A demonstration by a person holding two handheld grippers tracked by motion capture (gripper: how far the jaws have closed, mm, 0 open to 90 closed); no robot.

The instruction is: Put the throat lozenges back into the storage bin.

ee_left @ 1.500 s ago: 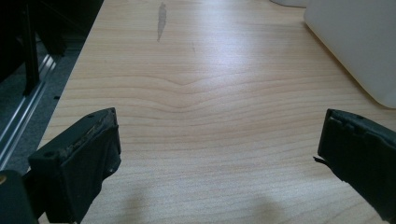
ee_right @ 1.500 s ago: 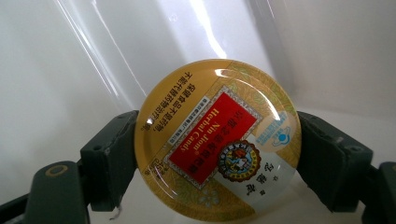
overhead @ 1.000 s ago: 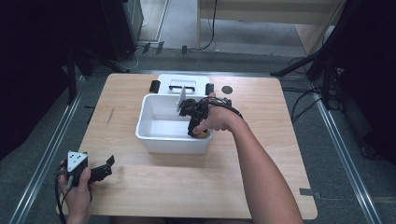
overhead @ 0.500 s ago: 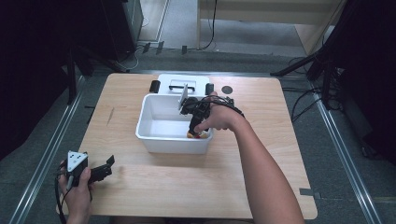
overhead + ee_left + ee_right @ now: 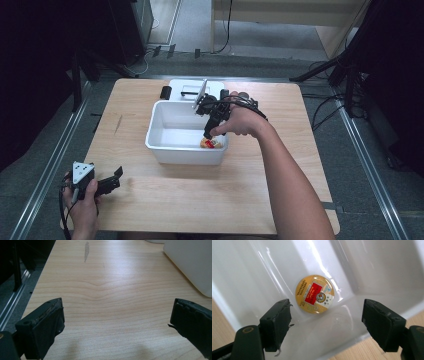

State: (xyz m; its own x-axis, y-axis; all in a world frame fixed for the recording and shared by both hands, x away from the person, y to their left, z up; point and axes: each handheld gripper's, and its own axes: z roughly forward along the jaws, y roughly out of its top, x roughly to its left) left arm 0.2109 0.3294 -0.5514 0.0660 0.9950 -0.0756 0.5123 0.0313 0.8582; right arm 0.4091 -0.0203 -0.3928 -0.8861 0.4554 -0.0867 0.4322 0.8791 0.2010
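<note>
A round yellow badge (image 5: pixel 314 293) with a red label lies on the floor of a white plastic tub (image 5: pixel 170 116), near its front right corner; in the high view the badge (image 5: pixel 210 144) shows below my hand. My right gripper (image 5: pixel 325 312) hangs open above it, jaws wide apart, nothing between them; from above the right gripper (image 5: pixel 209 125) reaches down into the tub. My left gripper (image 5: pixel 112 181) rests open at the table's front left corner. Its jaws stand far apart over bare wood (image 5: pixel 112 302).
The tub's outer wall (image 5: pixel 192 262) stands to the right of the left gripper. Behind the tub lie a white flat box (image 5: pixel 185 90) and a small black object (image 5: pixel 165 92). The wooden table (image 5: pixel 250 200) has free room in front of the tub.
My right gripper has dipped lower toward the tub's front right corner, over the badge. The left gripper has stayed put.
</note>
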